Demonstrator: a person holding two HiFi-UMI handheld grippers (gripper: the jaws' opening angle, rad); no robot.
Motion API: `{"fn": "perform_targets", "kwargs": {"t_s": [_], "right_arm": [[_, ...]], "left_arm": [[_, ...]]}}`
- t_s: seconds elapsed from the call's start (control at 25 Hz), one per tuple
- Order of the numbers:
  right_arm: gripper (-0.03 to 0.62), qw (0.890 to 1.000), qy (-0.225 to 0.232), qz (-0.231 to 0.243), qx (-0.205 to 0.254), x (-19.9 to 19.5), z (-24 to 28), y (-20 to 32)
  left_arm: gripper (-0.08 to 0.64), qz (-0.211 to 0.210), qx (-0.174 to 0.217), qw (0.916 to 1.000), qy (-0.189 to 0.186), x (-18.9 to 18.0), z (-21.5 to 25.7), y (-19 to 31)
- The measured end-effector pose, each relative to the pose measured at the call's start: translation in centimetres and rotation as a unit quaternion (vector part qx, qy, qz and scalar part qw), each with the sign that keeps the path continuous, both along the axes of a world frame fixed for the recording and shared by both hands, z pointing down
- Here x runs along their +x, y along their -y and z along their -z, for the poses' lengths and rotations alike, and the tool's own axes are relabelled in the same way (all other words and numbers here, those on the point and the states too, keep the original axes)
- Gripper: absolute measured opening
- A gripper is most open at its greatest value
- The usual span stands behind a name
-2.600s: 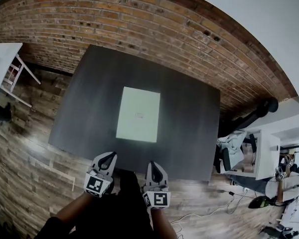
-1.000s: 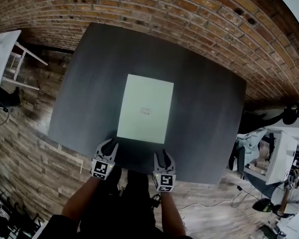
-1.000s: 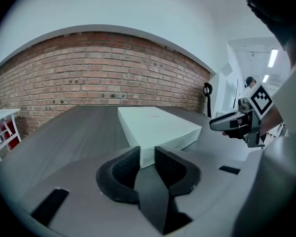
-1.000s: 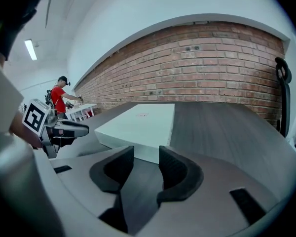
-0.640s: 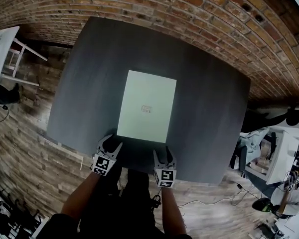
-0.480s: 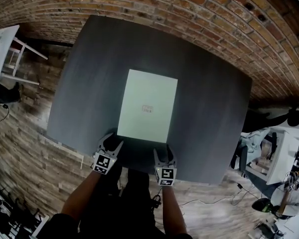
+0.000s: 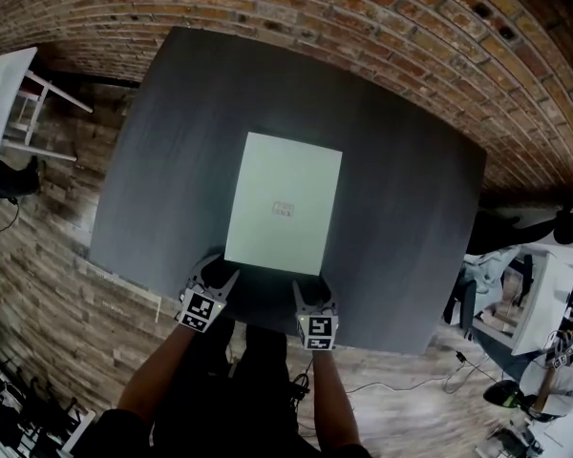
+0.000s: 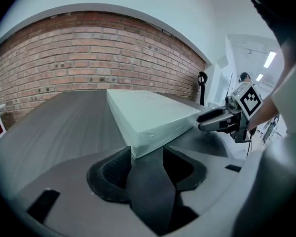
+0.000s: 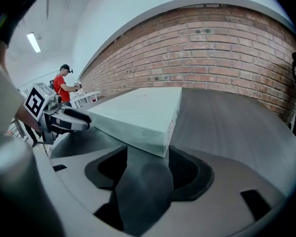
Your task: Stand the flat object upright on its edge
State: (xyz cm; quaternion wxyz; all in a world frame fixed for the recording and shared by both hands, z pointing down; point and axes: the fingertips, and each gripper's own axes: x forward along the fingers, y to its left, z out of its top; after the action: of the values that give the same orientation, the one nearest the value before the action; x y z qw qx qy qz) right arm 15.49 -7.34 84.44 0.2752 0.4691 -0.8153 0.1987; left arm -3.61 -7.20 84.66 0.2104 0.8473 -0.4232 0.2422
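Observation:
A flat pale-green box [image 7: 284, 203] lies face down on the dark grey table [image 7: 401, 218]. Both grippers sit at its near edge. My left gripper [image 7: 220, 275] is at the near left corner and my right gripper [image 7: 311, 292] at the near right corner. Both are open; their jaws have just been opening. In the left gripper view the box [image 8: 148, 113] has its corner right at the mouth of my left gripper [image 8: 147, 164], with no pad pressing it. The right gripper view shows the box [image 9: 138, 113] likewise at my right gripper [image 9: 147, 167].
A brick wall [image 7: 363, 17] runs behind the table, with wooden floor [image 7: 38, 265] around it. A white side table [image 7: 5, 89] stands at the left. A desk with clutter [image 7: 540, 303] is at the right. A person in red [image 9: 64, 85] stands far off.
Both grippers have come forward and down to the box's near edge. Their jaws, narrow a second ago, now stand spread. The box has not moved.

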Motion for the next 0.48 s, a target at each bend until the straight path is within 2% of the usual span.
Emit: {"fn": "perform_targets", "kwargs": {"t_s": [0.48], "right_arm": [[0.255, 1.000, -0.002, 0.004, 0.005, -0.74, 0.07, 0.78]], "left_arm": [[0.193, 0.006, -0.015, 0.9998, 0.008, 0.18, -0.38, 0.32]]}}
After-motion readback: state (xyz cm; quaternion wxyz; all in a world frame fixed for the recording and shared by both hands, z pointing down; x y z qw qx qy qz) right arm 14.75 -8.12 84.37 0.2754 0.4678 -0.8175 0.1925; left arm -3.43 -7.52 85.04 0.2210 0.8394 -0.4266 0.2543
